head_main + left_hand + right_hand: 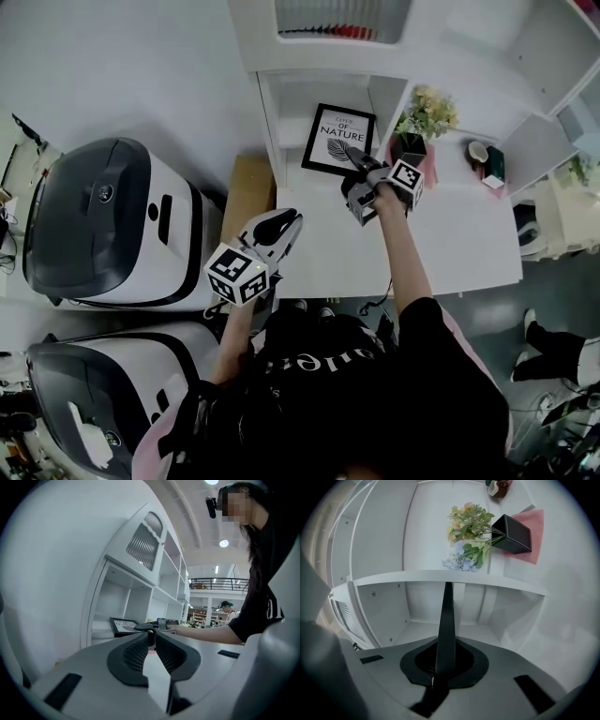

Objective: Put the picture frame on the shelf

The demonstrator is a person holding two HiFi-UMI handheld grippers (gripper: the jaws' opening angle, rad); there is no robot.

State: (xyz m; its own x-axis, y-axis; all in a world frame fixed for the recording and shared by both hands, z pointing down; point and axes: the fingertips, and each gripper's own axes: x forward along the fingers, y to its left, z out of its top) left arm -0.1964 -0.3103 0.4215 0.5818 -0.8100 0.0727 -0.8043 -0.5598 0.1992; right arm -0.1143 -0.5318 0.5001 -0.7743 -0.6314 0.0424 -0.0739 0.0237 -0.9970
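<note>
The black picture frame (337, 139) with a leaf print sits in the mouth of the white shelf's lower compartment (286, 112). My right gripper (353, 157) is shut on the frame's near edge. In the right gripper view the frame (446, 625) shows edge-on as a thin black blade between the jaws, with the compartment (417, 620) right behind it. My left gripper (284, 228) hangs over the table's left edge, shut and holding nothing. In the left gripper view the frame (123, 626) and the right gripper (165, 622) lie ahead.
Flowers (427, 111) in a black square pot (513, 534) stand on a pink mat right of the compartment. Small items (486, 159) lie further right on the white table (469, 244). A brown box (247, 192) and two white machines (103, 220) stand at the left.
</note>
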